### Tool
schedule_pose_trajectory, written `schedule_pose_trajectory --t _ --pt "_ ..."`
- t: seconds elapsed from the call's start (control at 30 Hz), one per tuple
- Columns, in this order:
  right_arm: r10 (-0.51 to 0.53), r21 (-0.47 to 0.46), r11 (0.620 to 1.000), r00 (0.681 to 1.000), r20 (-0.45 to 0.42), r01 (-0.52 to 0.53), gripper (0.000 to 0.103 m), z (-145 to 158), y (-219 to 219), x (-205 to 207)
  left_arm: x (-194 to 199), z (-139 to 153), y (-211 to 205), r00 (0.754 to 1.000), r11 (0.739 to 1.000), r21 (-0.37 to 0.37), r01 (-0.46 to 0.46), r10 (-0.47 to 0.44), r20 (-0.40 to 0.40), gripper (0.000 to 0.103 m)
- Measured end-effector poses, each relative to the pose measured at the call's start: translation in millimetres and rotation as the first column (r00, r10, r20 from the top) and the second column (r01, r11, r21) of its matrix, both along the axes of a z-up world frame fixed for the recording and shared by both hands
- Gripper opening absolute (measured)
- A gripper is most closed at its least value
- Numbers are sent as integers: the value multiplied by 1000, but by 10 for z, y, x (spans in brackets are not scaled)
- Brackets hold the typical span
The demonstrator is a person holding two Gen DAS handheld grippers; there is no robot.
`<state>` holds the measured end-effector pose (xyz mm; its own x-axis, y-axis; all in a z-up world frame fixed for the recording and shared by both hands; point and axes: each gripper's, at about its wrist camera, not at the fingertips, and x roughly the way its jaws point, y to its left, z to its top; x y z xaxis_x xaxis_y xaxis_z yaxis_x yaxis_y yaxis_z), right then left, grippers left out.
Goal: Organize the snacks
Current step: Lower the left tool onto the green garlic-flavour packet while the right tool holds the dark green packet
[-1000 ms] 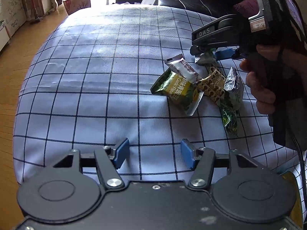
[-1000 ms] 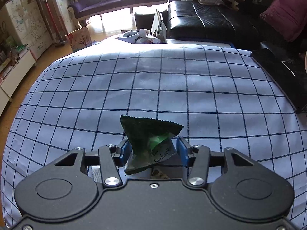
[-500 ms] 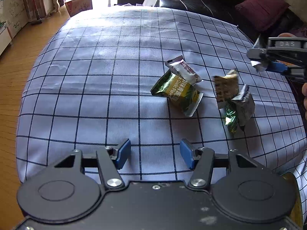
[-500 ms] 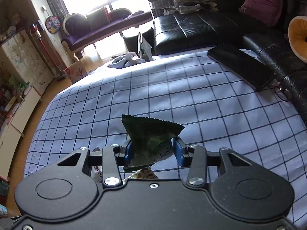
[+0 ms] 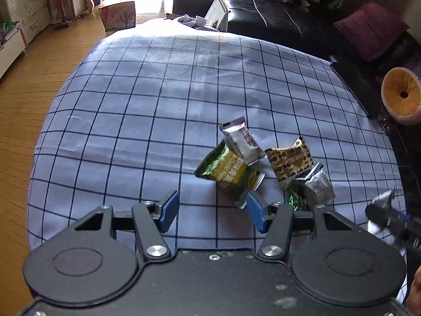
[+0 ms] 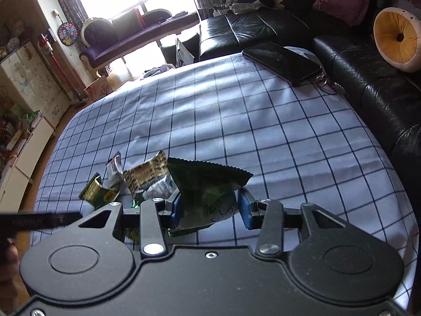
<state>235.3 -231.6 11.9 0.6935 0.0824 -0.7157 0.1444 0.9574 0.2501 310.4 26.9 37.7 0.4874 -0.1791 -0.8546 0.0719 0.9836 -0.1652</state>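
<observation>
A small pile of snack packets lies on the checked tablecloth (image 5: 147, 110): a green-and-yellow packet (image 5: 231, 173), a white packet (image 5: 242, 142), a leopard-print packet (image 5: 289, 160) and a silvery packet (image 5: 318, 184). My left gripper (image 5: 211, 208) hovers open just in front of the pile with nothing between its fingers. My right gripper (image 6: 210, 208) is shut on a dark green packet (image 6: 208, 187), held upright above the cloth to the right of the pile (image 6: 144, 176). In the left wrist view the right gripper (image 5: 389, 216) shows only at the right edge.
A black phone (image 6: 281, 62) with a cable lies at the table's far right corner. A black leather sofa (image 6: 368, 92) runs along the right side, with an orange round cushion (image 6: 397, 39). Wooden floor (image 5: 26, 92) lies to the left.
My right gripper has carried the dark green packet off the pile and away to the right. The leopard-print and silvery packets shifted. My left gripper has risen and drawn back a little.
</observation>
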Motion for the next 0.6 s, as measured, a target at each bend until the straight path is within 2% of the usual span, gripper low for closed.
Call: schedule_pose_trajectory --t 0.1,0.3,0.6 --pt "16 2 1000 1000 9 -16 51 -33 50 -180 149 44 -72 999 999 -17 -41 41 -16 57" --pt "40 -27 999 998 42 -39 51 -46 121 -449 355 13 -227 993 994 10 -109 109 -33 57" --pt "48 -22 999 997 54 -47 51 -134 78 -640 481 -222 -439 984 981 112 -161 168 -55 58"
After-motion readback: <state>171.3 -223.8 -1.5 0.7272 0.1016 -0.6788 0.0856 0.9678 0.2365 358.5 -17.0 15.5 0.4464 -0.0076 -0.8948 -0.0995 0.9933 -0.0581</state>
